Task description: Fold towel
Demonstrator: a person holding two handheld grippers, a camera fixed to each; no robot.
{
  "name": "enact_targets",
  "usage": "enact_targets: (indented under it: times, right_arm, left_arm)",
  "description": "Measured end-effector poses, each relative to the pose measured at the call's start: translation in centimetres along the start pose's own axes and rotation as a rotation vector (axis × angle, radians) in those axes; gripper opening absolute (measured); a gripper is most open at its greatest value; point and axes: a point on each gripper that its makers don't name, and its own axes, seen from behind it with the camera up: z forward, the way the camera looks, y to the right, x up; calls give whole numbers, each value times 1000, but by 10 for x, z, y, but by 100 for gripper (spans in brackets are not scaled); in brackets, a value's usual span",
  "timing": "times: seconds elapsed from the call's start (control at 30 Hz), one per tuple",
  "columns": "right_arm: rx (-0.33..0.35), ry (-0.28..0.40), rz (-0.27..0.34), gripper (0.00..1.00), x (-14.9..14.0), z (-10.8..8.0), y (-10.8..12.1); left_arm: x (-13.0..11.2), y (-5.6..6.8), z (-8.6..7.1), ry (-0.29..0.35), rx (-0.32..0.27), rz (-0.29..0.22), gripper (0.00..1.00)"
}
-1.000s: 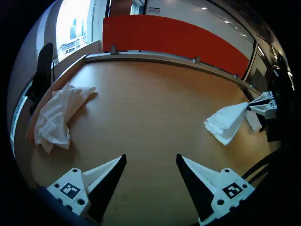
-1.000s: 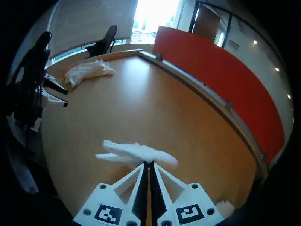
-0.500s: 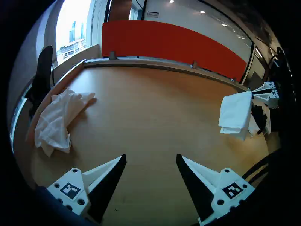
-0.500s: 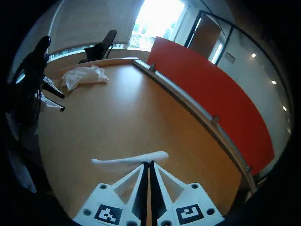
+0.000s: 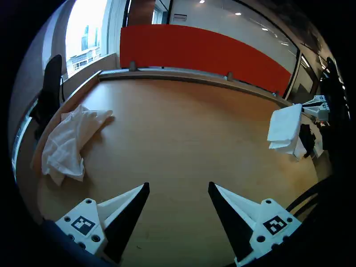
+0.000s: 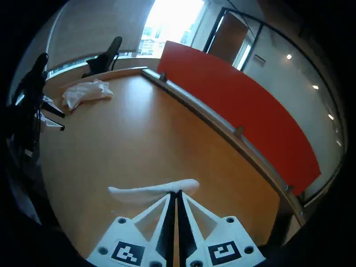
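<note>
A folded white towel (image 5: 284, 129) hangs in the air at the right end of the wooden table (image 5: 178, 129), pinched at its top corner by my right gripper (image 5: 307, 108). In the right gripper view the same folded towel (image 6: 153, 190) lies across the tips of the right gripper (image 6: 176, 194), whose fingers are shut on it. My left gripper (image 5: 178, 187) stands open low over the near edge of the table, nothing between its fingers. In the right gripper view the left gripper (image 6: 57, 121) sits far off at the left, held by a person's dark-sleeved arm.
A crumpled pile of white towels (image 5: 71, 140) lies on the table's left end; the same pile (image 6: 84, 92) appears far off in the right gripper view. A red divider panel (image 5: 200, 49) runs along the far edge. A black office chair (image 5: 49, 89) stands by the window.
The right gripper has lifted the folded towel off the table and carried it up and rightward, so it now hangs free. The left gripper has stayed put.
</note>
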Motion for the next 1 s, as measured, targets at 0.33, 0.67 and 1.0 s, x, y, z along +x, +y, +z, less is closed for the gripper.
enact_targets:
  times: [0.33, 0.67, 1.0]
  right_arm:
    - [-55, -41, 55, 5, -30, -6, 53]
    - [-106, -92, 89, 5, -60, -11, 107]
    - [-144, -137, 111, 5, -83, -8, 152]
  left_arm:
    - [2, 0, 0, -4, 7, 7, 98]
    - [1, 4, 3, -16, 13, 16, 99]
    - [-2, 9, 7, -33, 23, 21, 98]
